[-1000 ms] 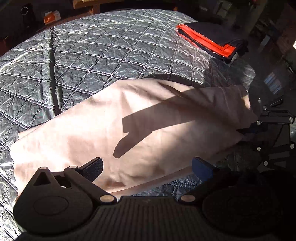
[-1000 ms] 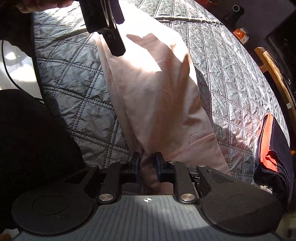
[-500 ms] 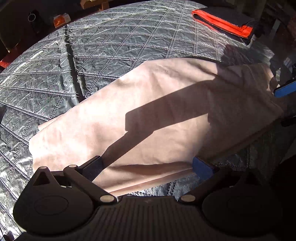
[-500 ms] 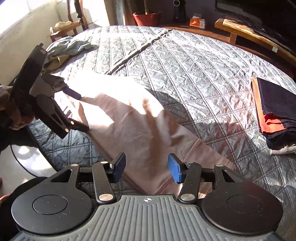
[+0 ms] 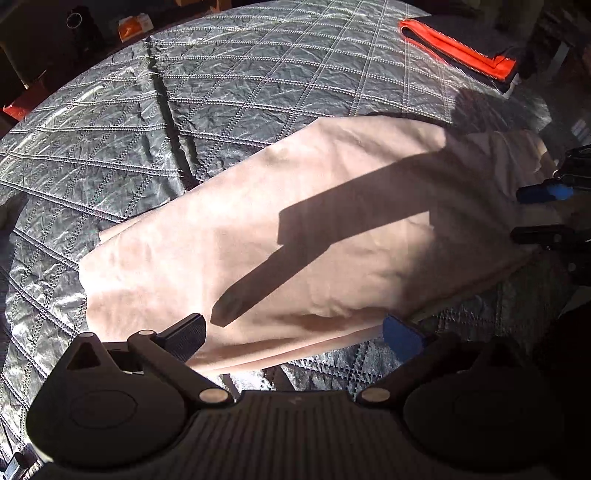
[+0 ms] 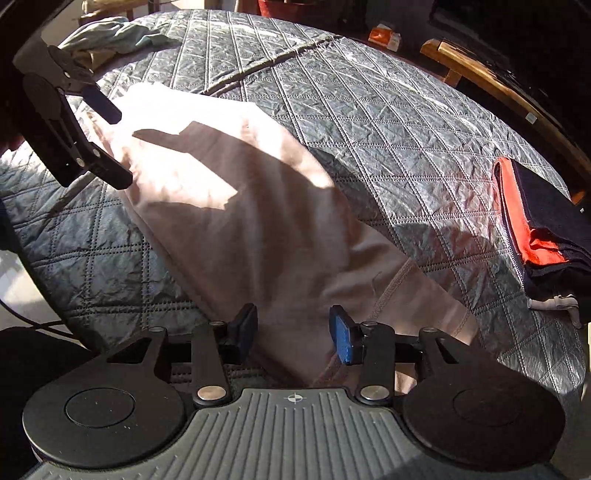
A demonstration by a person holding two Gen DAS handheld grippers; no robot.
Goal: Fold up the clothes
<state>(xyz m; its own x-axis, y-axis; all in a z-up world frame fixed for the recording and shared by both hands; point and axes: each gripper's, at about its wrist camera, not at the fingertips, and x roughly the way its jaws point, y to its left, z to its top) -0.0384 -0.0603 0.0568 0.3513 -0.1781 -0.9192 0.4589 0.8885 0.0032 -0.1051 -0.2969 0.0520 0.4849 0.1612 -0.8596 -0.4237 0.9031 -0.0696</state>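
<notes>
A pale pink garment (image 5: pixel 295 236) lies folded lengthwise and flat on the grey quilted bedspread (image 5: pixel 258 81). It also shows in the right wrist view (image 6: pixel 236 206), with a stitched hem near my right gripper. My left gripper (image 5: pixel 295 332) is open and empty, just above the garment's near edge. It also shows in the right wrist view (image 6: pixel 107 140), at the garment's far end. My right gripper (image 6: pixel 293 328) is open and empty over the hem end. It also shows in the left wrist view (image 5: pixel 535 212).
A folded dark navy and orange garment (image 6: pixel 535 218) lies on the bedspread (image 6: pixel 388 122) to the right, and shows in the left wrist view (image 5: pixel 461 48). A crumpled light green cloth (image 6: pixel 114 35) lies at the far end. A wooden bench (image 6: pixel 487 81) stands beyond the bed.
My right gripper was shut on the garment's hem end a second ago; it has opened and let go. Both grippers have lifted slightly back. The garment now lies flat.
</notes>
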